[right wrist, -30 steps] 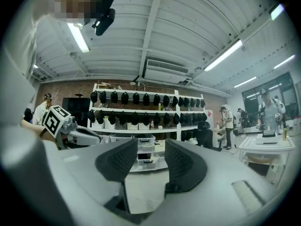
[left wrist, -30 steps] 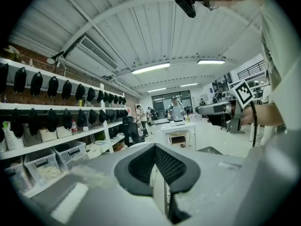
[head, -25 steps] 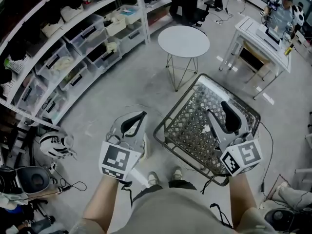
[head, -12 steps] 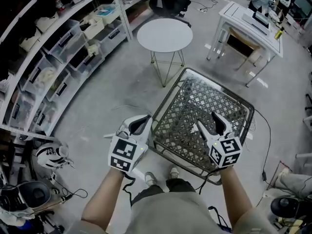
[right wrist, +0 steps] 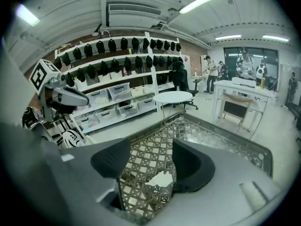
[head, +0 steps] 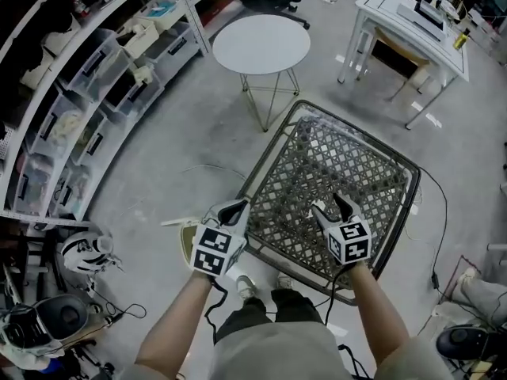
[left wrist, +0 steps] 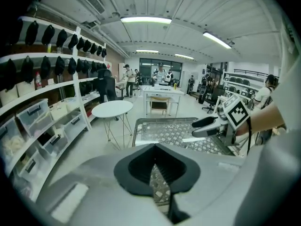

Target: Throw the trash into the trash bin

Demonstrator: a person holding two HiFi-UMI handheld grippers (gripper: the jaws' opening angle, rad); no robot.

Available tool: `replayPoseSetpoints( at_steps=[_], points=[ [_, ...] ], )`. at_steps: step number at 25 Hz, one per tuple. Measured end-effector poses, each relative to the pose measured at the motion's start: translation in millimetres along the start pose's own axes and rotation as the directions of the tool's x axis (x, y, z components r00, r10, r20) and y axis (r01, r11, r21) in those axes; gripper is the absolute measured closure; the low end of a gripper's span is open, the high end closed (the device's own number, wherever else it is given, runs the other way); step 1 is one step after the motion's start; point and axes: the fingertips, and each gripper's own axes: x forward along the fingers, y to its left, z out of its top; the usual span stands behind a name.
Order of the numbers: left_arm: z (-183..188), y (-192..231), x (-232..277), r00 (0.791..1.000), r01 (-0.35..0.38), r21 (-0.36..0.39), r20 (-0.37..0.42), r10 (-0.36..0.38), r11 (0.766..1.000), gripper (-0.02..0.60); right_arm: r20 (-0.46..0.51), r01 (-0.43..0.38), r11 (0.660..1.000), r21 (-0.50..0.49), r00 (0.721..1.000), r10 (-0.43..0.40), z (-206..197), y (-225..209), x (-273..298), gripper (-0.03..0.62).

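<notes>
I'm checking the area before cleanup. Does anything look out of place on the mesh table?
Yes. A small crumpled white scrap lies loose on the mesh table, near the edge closest to the person. It looks like litter left on the lattice top.

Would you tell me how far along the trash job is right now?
Done: nothing visibly binned. In hand: the right gripper, jaws just opening, frames a white scrap on the lattice table, ungripped; the left gripper is shut, empty. Left: grasp it and bin it.
</notes>
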Motion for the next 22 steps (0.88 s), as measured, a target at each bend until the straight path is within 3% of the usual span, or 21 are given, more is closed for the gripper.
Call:
replayPoseSetpoints(
  at_steps=[6,13,19,22],
  points=[
    [-38,6,21,0.998,-0.006,-0.051,-0.064,0.002,0.999,0.578,-0.131,0.016,1.0,0.021,0.991,-0.013,-55,-22,41,0.309],
    [-88,0,34,0.984,0.033,-0.096,-0.169,-0.049,0.995,0.578,-0.277,-0.001,1.0,-0.029,0.961,-0.007,-115,-22,76,0.306],
    [-114,1,39,0.975,0.041,-0.117,-0.21,-0.065,0.992,0.578,-0.345,0.036,0.999,-0.006,0.938,-0.036,-139,-23,92,0.318],
    [-125,1,37,0.973,0.033,-0.143,-0.222,-0.065,0.989,0.578,-0.329,0.086,0.996,0.01,0.941,-0.078,-141,-30,91,0.366]
  ],
)
